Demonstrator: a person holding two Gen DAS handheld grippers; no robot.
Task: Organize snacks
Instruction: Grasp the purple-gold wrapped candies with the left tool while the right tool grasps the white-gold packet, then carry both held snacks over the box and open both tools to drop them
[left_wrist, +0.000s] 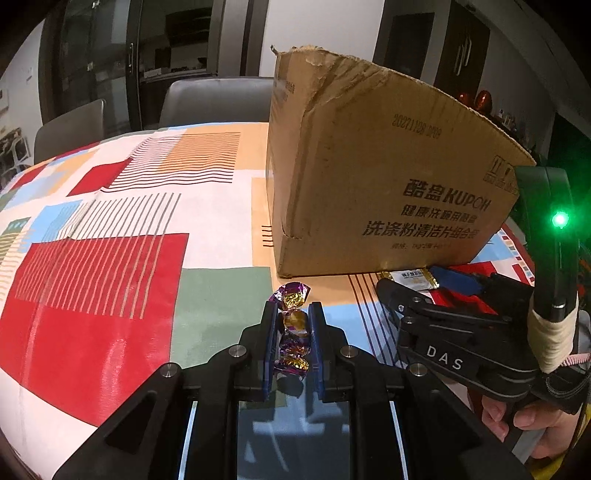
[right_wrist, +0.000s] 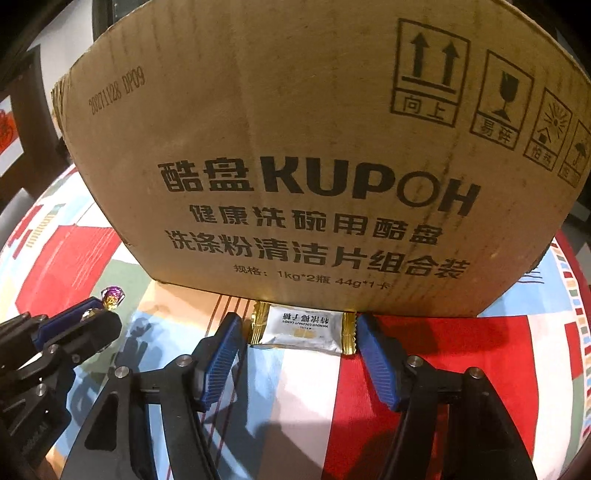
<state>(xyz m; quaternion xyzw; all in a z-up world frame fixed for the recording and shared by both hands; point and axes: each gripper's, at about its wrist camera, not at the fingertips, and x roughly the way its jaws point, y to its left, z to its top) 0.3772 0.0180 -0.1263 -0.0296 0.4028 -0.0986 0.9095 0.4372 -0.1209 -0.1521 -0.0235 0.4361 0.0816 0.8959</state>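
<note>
In the left wrist view, just off the near left corner of the cardboard box (left_wrist: 388, 177), above the patterned worktop (left_wrist: 110, 277): left tool (left_wrist: 293, 325) clamped narrow on a purple-and-gold foil candy (left_wrist: 293, 325), one twisted wrapper end poking out past the fingertips, the other end back between the pads. Light, small, crinkly; foil likely slick, so best gripped across the hard middle lump, as here, not by the twisted ends. Seems lifted clear of the cloth, tool aimed forward and level toward the box's corner. Off to the right, the right tool (left_wrist: 397, 291) lying low over the worktop, nose pointed at the box's base, a person's hand (left_wrist: 524, 421) on its grip, green lamp lit on its stalk.

In the right wrist view, hard against the foot of the box's printed face (right_wrist: 314, 166): a white candy packet (right_wrist: 301, 328) with gold crimped ends, flat on the worktop (right_wrist: 443, 350), touching or nearly touching the cardboard. Right tool (right_wrist: 299, 343) spread wide, one blue pad (right_wrist: 221, 354) at each gold end, neither clearly touching. Soft pillow pack, very light, probably prone to sliding or buckling; a pinch across the body likely firmer than on the thin crimps. Tool low, tilted down toward the box's base. At the left edge, the left tool with the purple candy tip showing.
</note>
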